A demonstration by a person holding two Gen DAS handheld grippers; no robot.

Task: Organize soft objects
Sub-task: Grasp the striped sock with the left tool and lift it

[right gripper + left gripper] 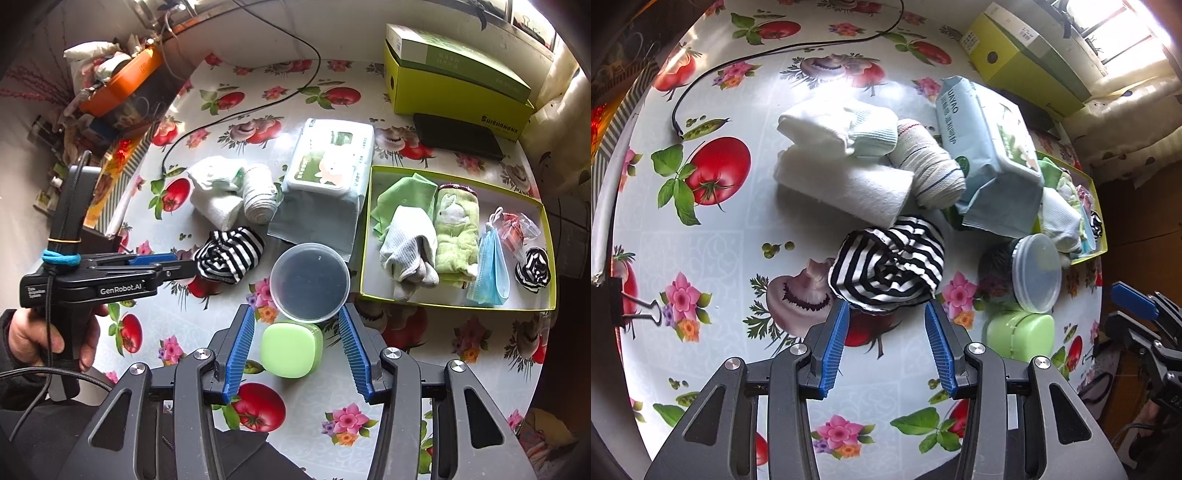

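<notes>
A black-and-white striped sock bundle (890, 267) lies on the tablecloth, also in the right wrist view (231, 254). My left gripper (886, 308) is open, its fingertips at the bundle's near edge; it shows from the side in the right wrist view (184, 267). White rolled cloths (842, 184) and a beige rolled sock (929, 166) lie beyond. A yellow-green tray (458, 304) holds a white sock (408, 243), a green towel (456, 229), a blue mask (489, 269) and a striped bundle (533, 269). My right gripper (297, 314) is open and empty above a green box (291, 347).
A clear-lidded tub (310, 282) stands beside the tray. A wipes pack (328, 162) lies on a blue cloth (317, 221). A yellow-green carton (454, 74) and a black case (456, 138) stand at the back. A black cable (768, 55) crosses the table. A binder clip (639, 308) grips the left edge.
</notes>
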